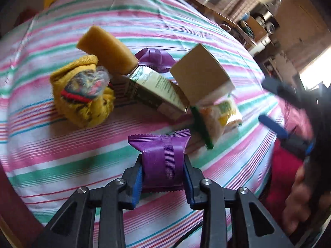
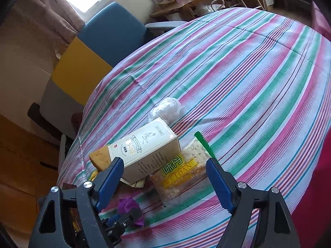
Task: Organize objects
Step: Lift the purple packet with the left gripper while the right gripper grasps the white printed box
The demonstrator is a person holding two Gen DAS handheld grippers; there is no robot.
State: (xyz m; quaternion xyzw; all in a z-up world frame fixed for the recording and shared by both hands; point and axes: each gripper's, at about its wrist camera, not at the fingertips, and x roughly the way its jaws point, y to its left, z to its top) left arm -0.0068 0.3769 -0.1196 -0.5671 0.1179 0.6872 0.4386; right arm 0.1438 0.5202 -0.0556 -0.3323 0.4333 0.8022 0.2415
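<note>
My left gripper (image 1: pixel 163 172) is shut on a purple snack packet (image 1: pixel 162 157) and holds it just above the striped cloth (image 1: pixel 62 148). Beyond it lie a white and gold carton (image 1: pixel 157 91) with its flap open, a clear snack bag with a green strip (image 1: pixel 219 115), a yellow sponge (image 1: pixel 107 49), a rolled yellow sock (image 1: pixel 84 95) and a second purple packet (image 1: pixel 155 59). My right gripper (image 2: pixel 165 177) is open and empty above the carton (image 2: pixel 146 150) and the snack bag (image 2: pixel 182 173). The left gripper with its purple packet (image 2: pixel 130 208) shows below it.
A crumpled clear plastic bag (image 2: pixel 167 109) lies past the carton. A blue chair (image 2: pixel 111 33) and a yellow panel (image 2: pixel 78 70) stand beyond the table's far edge. Cluttered shelves (image 1: pixel 254 26) stand at the back. The striped cloth (image 2: pixel 248 78) stretches wide to the right.
</note>
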